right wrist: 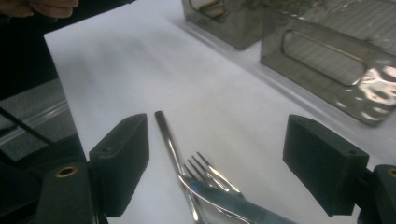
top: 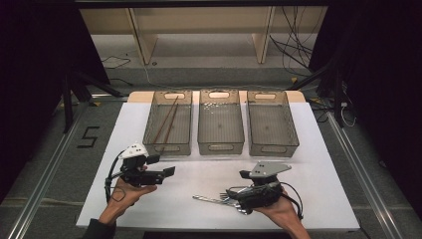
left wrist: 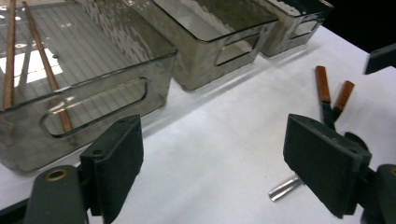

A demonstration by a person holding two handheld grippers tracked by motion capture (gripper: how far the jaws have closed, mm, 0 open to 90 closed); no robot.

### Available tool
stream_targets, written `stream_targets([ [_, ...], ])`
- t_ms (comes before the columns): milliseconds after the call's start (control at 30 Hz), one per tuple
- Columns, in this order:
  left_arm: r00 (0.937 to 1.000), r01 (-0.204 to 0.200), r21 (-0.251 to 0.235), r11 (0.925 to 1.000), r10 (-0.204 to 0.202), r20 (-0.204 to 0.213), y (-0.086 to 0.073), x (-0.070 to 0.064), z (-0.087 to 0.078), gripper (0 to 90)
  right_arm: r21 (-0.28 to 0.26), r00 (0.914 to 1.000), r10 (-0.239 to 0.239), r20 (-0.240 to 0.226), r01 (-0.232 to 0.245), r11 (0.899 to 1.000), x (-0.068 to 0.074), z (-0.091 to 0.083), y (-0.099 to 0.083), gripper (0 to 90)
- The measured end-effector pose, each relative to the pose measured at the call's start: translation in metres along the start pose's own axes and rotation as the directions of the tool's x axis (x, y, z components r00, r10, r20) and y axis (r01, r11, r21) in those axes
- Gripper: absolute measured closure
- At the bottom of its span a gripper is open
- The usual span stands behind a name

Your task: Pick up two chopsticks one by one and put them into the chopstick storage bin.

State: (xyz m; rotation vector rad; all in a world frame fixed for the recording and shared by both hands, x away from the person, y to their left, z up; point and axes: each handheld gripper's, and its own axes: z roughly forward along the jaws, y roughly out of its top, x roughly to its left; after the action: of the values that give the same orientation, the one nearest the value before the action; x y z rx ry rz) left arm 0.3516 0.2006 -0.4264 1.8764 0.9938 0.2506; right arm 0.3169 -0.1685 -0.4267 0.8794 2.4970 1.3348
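Smoked-plastic bins (top: 220, 130), three in a row; two chopsticks (top: 165, 125) in one; both grippers' fingers wide apart, empty, left gripper (left wrist: 212, 163), right gripper (right wrist: 217, 163).

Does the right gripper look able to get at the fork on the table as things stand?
Probably yes. The right gripper is open with its fingers on either side of the fork, though a knife lies across the fork and could be caught with it.

— What sort of place am I working in?
— A lab, by the look of it: a white table (top: 149, 199) amid black curtains (top: 30, 74), loose cables (top: 298, 45) on the floor, metal rails (top: 45, 169) and a taped number (top: 88, 137).
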Motion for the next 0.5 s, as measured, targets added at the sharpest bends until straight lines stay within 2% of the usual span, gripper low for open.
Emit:
stream_targets([
  [100, 0.9998, -0.019, -0.006, 0.9998, 0.019, -0.006, -0.004, -0.003, -0.004, 19.4, 0.036, 0.9994, -0.032, -0.013, 0.032, 0.999, 0.004, 0.009, 0.004, 23.4],
  [267, 0.9998, -0.018, -0.040, 0.9990, 0.018, -0.006, -0.010, -0.006, -0.013, 18.9, 0.090, 0.9969, -0.067, -0.040, 0.071, 0.993, 0.010, 0.023, 0.012, 23.4],
  [400, 0.9998, -0.017, -0.046, 0.9988, 0.016, -0.012, -0.014, -0.006, -0.017, 18.1, 0.136, 0.9945, -0.089, -0.055, 0.095, 0.986, 0.012, 0.033, 0.015, 23.8],
  [500, 0.9994, -0.027, -0.050, 0.9984, 0.026, -0.021, -0.016, -0.008, -0.018, 17.7, 0.178, 0.9917, -0.111, -0.065, 0.121, 0.977, 0.015, 0.040, 0.017, 24.3],
])
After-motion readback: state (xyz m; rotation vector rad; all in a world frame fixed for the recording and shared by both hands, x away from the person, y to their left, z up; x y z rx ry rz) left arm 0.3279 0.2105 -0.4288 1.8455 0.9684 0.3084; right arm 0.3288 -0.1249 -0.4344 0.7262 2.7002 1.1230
